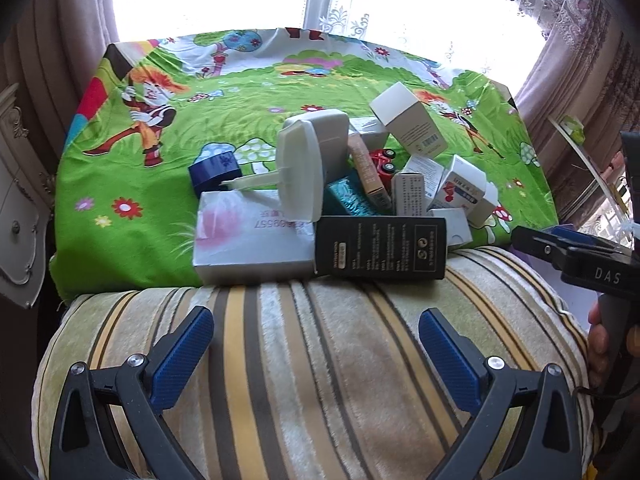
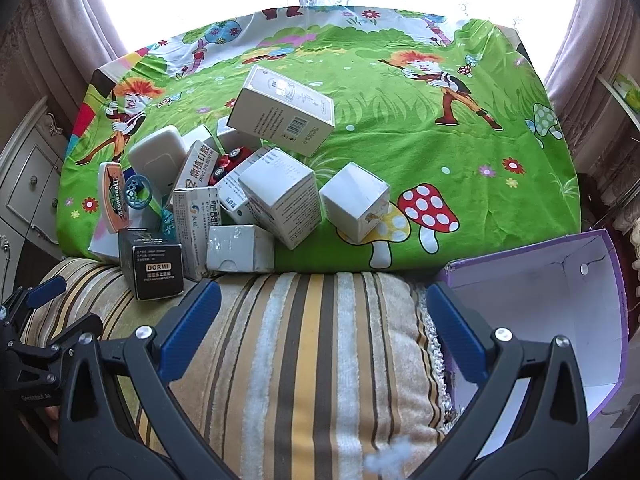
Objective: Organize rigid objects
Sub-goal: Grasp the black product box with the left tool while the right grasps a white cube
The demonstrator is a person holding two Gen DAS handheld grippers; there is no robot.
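A heap of small rigid items lies on a green cartoon cloth [image 1: 168, 208] [image 2: 460, 152]. It includes a black box [image 1: 382, 248] [image 2: 156, 266], a large white box [image 1: 248, 236], a white open-lidded case [image 1: 308, 160], a red toy car [image 1: 382, 162] [image 2: 224, 164], a white barcode box [image 2: 282, 110] [image 1: 408, 120] and white cubes [image 2: 282, 200] [image 2: 356, 200]. My left gripper [image 1: 316, 344] is open and empty over a striped cushion [image 1: 320, 360], in front of the heap. My right gripper [image 2: 324, 320] is open and empty over the same cushion [image 2: 304, 360].
An open purple box with a white inside [image 2: 560, 300] stands at the right of the cushion. The right gripper shows at the right edge of the left wrist view [image 1: 576, 252]. A white cabinet [image 2: 28, 184] stands at the left. Curtains and a bright window are behind.
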